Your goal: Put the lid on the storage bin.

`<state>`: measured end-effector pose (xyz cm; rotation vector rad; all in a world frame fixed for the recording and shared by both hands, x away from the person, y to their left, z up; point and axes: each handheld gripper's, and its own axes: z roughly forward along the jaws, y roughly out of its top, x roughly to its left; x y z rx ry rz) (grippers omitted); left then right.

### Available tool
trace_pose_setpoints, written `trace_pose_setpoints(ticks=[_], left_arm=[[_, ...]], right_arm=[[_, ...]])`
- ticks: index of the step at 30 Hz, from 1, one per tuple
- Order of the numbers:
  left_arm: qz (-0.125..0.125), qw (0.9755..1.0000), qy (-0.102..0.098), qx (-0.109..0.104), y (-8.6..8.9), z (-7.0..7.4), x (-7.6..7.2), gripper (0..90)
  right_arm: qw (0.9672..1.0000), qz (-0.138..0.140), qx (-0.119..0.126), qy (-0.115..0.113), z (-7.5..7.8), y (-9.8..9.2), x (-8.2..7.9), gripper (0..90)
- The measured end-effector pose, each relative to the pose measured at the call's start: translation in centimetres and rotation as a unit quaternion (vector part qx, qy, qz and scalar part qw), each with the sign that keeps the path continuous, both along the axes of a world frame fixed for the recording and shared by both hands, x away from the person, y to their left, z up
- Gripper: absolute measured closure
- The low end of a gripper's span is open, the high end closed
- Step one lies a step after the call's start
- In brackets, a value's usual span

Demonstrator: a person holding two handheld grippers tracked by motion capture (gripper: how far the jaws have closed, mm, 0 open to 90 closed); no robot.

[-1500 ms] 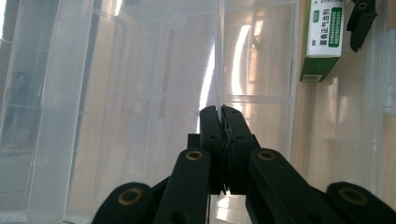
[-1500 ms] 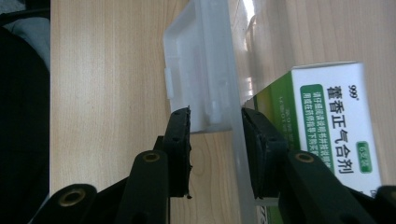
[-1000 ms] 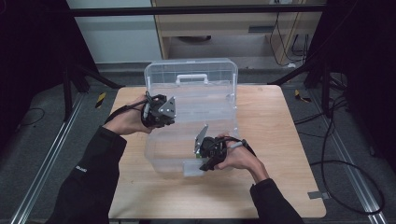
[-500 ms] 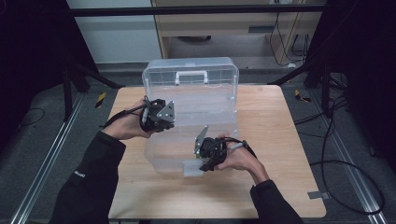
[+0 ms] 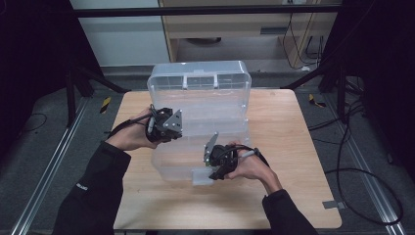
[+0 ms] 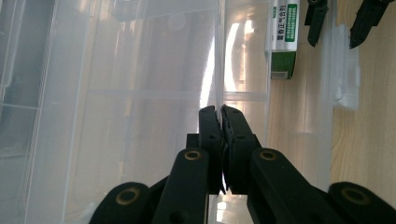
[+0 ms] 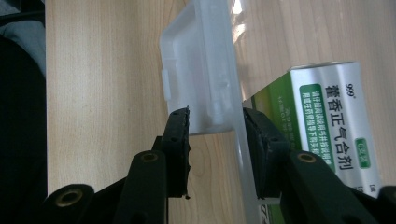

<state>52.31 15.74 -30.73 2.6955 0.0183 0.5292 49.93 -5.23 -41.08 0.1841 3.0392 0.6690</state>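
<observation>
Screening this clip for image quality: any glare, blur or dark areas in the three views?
High view: table evenly lit, surroundings very dark, image slightly soft. Left gripper view: bright glare streaks across the clear plastic box, contents washed out, jaws sharp. Right gripper view: crisp wood grain and green-and-white carton, small glare at the top on the box latch.

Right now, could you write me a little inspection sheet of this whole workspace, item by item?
Surface: wooden table, bare around the box.
Job's things: clear plastic box with its lid standing open; a green-and-white carton lies inside, near the front latch.
Clutter: nothing seen on the table.
Grippers: left gripper shut on a thin wall of the box; right gripper straddles the front wall and latch, and whether its pads press there cannot be told.
Cables: one trails from each gripper; black cable loops on the floor.
Surroundings: grey floor, wooden cabinet behind.
</observation>
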Motion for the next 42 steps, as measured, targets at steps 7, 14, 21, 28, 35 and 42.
trace_pose_setpoints(ticks=[7, 14, 21, 28, 35, 42], left_arm=[[-0.004, 1.0000, 0.000, -0.004, 0.1, -0.3, -0.3, 86.9], [-0.003, 1.0000, -0.008, -0.005, 0.0, -0.4, -0.5, 86.3], [0.000, 1.0000, -0.007, -0.003, 0.0, -0.4, -0.5, 86.2], [0.004, 1.0000, -0.004, -0.003, 0.0, -0.4, -0.6, 86.0], [0.003, 1.0000, -0.005, -0.001, 0.0, -0.4, -0.6, 86.0], [0.003, 1.0000, -0.005, 0.001, -0.1, -0.4, -0.6, 86.0]], right_arm=[[1.0000, -0.007, 0.001, 0.000, 0.0, 0.0, -0.1, 62.8], [0.9997, -0.013, 0.009, -0.021, 0.1, -0.1, -0.7, 62.0], [0.9963, -0.028, 0.074, -0.036, 2.1, -1.6, -1.1, 65.9], [0.9846, -0.082, 0.148, -0.043, 4.5, -4.6, -1.7, 77.3], [0.9575, -0.157, 0.235, -0.058, 6.6, -7.6, -1.5, 87.5], [0.9235, -0.224, 0.299, -0.088, 8.0, -9.7, -1.0, 90.0]])
